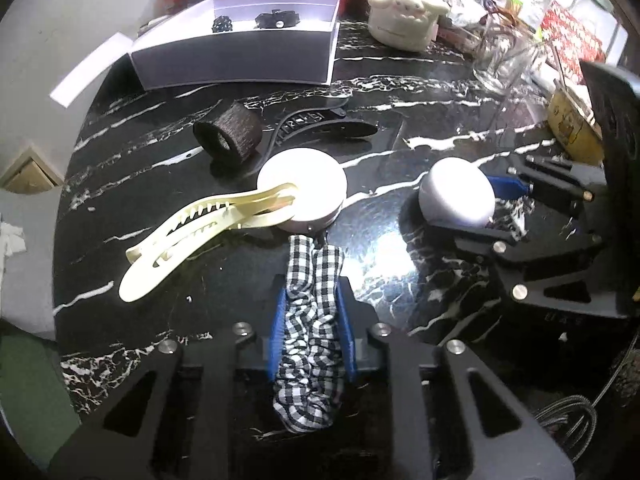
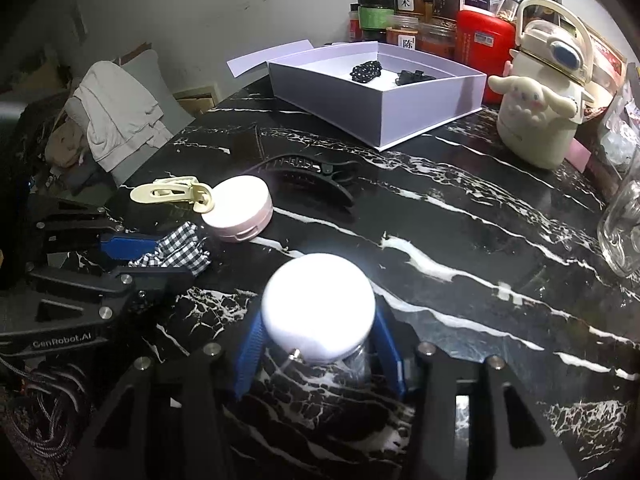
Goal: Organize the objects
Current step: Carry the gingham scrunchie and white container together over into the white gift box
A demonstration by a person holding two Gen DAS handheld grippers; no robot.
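My left gripper point(image 1: 312, 320) is shut on a black-and-white checked scrunchie point(image 1: 310, 344), also seen in the right wrist view point(image 2: 176, 252). My right gripper point(image 2: 318, 344) is shut on a white-lidded jar point(image 2: 318, 308), which shows in the left wrist view point(image 1: 456, 194). An open lavender box point(image 1: 236, 56) point(image 2: 420, 116) at the back holds two small black hair pieces point(image 2: 366, 70). On the black marble table lie a cream hair clip point(image 1: 200, 228), a round pink compact point(image 1: 302, 188), a black fuzzy roll point(image 1: 228, 130) and a black claw clip point(image 1: 320, 124).
A cream character kettle point(image 2: 536, 116) stands to the right of the box. Spice jars point(image 2: 404, 4) and a red container point(image 2: 484, 44) line the back. A clear glass point(image 2: 624, 228) stands at the right edge. Clothes point(image 2: 112, 116) are piled beyond the table's left side.
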